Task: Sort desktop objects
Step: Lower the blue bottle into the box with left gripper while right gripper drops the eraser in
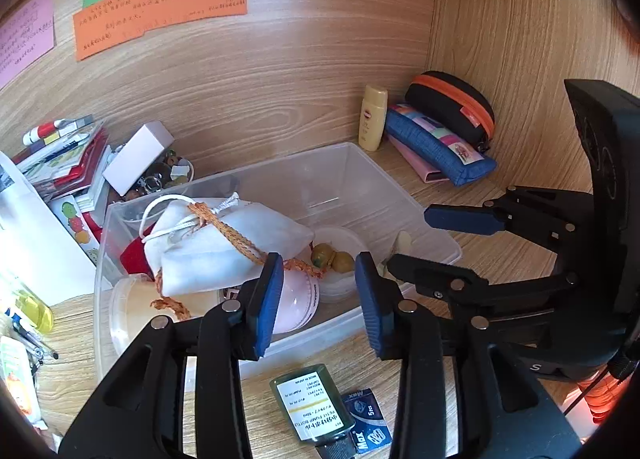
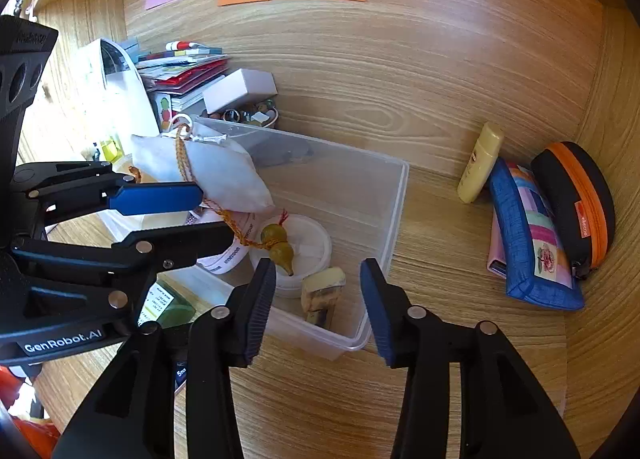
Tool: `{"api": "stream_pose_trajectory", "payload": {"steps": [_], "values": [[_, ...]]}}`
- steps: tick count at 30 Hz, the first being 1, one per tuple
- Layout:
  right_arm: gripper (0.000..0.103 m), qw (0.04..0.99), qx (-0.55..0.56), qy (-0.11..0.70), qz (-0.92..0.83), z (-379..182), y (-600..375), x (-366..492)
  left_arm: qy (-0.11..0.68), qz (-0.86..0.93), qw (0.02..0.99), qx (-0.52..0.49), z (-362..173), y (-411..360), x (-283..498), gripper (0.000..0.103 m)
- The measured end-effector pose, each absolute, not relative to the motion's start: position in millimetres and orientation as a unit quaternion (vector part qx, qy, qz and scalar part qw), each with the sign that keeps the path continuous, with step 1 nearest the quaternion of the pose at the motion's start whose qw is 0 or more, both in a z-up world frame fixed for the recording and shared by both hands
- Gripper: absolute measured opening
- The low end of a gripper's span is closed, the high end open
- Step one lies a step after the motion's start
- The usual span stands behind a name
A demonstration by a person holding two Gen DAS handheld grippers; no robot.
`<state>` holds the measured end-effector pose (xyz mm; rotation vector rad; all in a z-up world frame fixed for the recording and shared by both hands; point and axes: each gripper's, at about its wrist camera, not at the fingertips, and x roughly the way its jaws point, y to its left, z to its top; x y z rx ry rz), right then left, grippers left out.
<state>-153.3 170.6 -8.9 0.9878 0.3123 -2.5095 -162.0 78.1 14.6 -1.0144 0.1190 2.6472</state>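
1. Both tools hover over the near rim of the clear plastic bin [image 1: 404, 195]. The left gripper [image 1: 318, 299] has its fingers parted with nothing between them, and the right gripper [image 2: 318, 307] is likewise parted and empty.
2. Already sorted into the bin, by the look of it: a white drawstring pouch [image 1: 224, 243] with an orange braided cord, a small gourd charm [image 2: 278, 245] lying on a round white lid, a pink round case, and a pale stone-like block [image 2: 322, 287].
3. Judged as left to sort: a dark green bottle [image 1: 312, 403] and a blue packet [image 1: 370, 421] on the table just in front of the bin, and, well apart by the right wall, a yellow bottle [image 2: 480, 163], a blue patchwork pencil case [image 2: 532, 243] and a black case with an orange zip [image 2: 576, 203].
4. Readable writing: the green bottle's label says "PETIT PUMP BOTTLE", the blue packet "Max" and "5 pcs", and the left tool's body "GenRobot.AI". The coloured notes on the back wall are handwritten and illegible.
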Motion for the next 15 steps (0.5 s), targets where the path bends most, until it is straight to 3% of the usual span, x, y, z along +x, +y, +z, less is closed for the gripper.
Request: {"api": "stream_pose_trajectory", "payload": {"steps": [2,7,9,13,15], "values": [[0.051,0.207,0.351,0.113,-0.906,-7.2,171.9,-149.8,0.043,0.925,0.147,-0.347,18.3,76.5,-157.0,0.044],[0.055,0.206,0.346,0.11,-0.909,-2.5,174.8,-141.3,0.044,0.931,0.139,-0.334,26.6,69.9,-145.0,0.051],[0.059,0.206,0.343,0.109,-0.91,-0.5,175.2,-137.1,0.042,0.935,0.134,-0.326,30.4,65.6,-138.2,0.06],[0.065,0.205,0.335,0.11,-0.913,4.0,176.2,-126.1,0.048,0.941,0.119,-0.313,36.0,57.8,-125.2,0.065],[0.068,0.205,0.332,0.111,-0.914,5.7,175.8,-121.5,0.046,0.944,0.111,-0.308,37.5,53.1,-119.5,0.075]]}}
